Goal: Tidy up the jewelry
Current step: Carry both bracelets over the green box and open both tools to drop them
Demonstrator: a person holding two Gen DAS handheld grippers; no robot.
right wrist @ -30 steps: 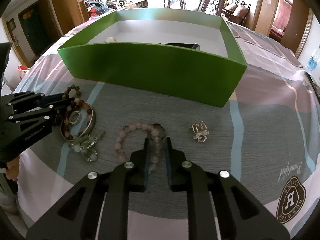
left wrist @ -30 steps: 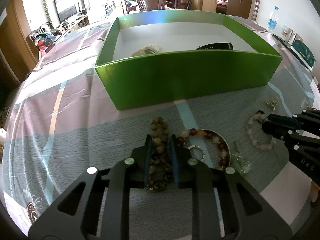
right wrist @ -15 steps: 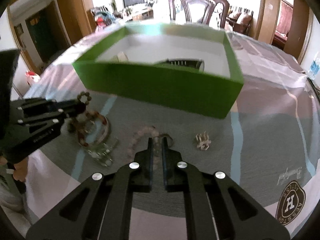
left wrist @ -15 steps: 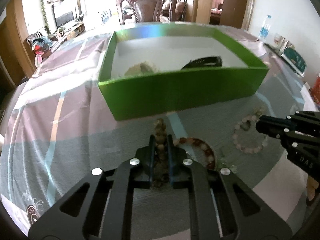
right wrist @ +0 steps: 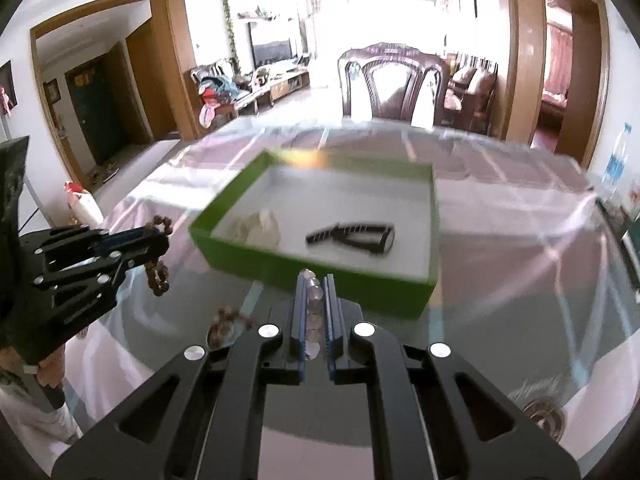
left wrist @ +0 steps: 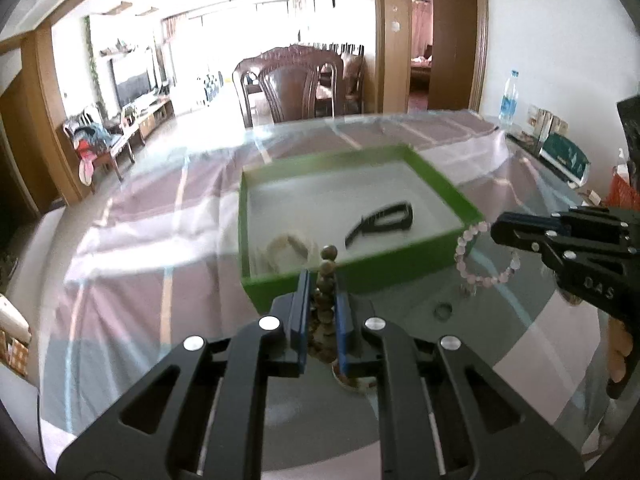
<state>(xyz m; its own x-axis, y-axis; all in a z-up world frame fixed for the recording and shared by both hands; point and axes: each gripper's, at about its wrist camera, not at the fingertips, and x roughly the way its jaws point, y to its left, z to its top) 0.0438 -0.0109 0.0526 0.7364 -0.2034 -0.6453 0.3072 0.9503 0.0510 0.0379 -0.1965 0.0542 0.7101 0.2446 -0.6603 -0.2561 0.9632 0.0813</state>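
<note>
Since a second ago both grippers have risen off the tablecloth (left wrist: 120,280), each carrying a bracelet up above the cloth.

The green box (left wrist: 360,276) lies at twelve o'clock in both wrist views, its long axis running left to right in the left wrist view. Inside are two things: a black watch strap (left wrist: 380,222) lying crosswise, and a pale heap (left wrist: 286,246) too blurred to name.

The left gripper (left wrist: 322,296) is clamped nearly closed on the brown bead bracelet (left wrist: 326,276), whose beads stand in a line straight toward the box; its lower loop is hidden behind the fingers. From the right wrist view that loop hangs below the fingers at nine o'clock.

The right gripper (right wrist: 314,308) is pinched just as narrowly on the pink bead bracelet (right wrist: 314,300), beads running forward; in the left wrist view its loop dangles at three o'clock.

One small ring (left wrist: 443,311) and one partly hidden bangle (left wrist: 354,380) remain on the cloth.
</note>
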